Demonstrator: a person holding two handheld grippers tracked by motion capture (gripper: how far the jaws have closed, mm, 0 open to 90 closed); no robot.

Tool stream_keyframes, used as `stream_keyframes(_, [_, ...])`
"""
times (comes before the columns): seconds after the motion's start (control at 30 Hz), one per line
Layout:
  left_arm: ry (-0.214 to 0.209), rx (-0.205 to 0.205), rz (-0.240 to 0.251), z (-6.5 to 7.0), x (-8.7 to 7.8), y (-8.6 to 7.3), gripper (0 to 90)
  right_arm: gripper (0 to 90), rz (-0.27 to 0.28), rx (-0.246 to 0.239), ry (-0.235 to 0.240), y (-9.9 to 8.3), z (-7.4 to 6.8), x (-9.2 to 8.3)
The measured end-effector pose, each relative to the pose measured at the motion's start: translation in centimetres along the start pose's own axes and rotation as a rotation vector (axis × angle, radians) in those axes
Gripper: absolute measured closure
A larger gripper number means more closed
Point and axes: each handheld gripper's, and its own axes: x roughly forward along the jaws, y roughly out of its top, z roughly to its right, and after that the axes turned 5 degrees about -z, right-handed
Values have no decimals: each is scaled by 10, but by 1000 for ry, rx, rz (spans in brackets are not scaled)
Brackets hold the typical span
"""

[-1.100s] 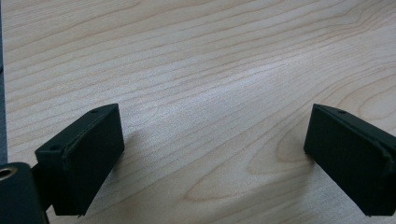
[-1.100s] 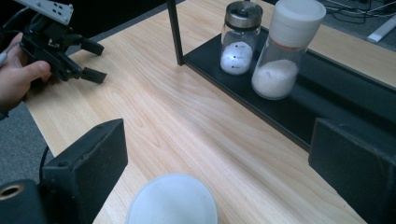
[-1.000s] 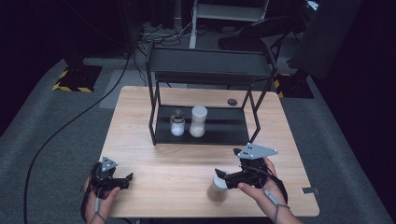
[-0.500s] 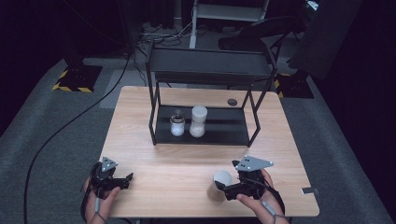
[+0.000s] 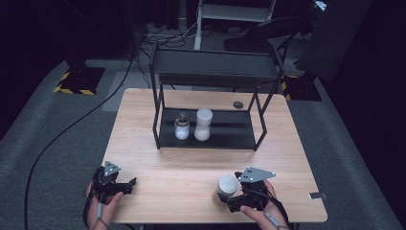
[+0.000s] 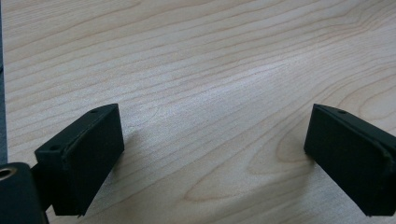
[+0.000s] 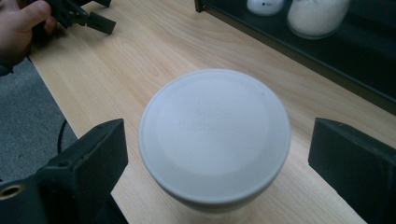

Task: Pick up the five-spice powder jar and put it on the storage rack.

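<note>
The jar (image 7: 214, 140), standing near the table's (image 5: 191, 172) front edge well before the rack (image 5: 210, 76), looks rigid, smooth and slippery, best clamped below its lid by the right gripper (image 7: 219, 154), whose wide, just-narrowing jaws flank it untouched.

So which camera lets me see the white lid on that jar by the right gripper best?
The right gripper view: the white lid sits big and close between the open jaws of the right gripper, with a gap on each side. The high view shows the lid small, near the table's front edge. The left gripper view looks at bare wood.
</note>
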Motion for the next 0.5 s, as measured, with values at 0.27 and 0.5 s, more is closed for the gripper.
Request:
stream_keyframes(0.27, [0,-1,0,0,0,0,42,142,-5,-14,-9,-5,0,10])
stream_keyframes(0.5, [0,-1,0,0,0,0,42,333,0,-58,-14,-5,-3,15])
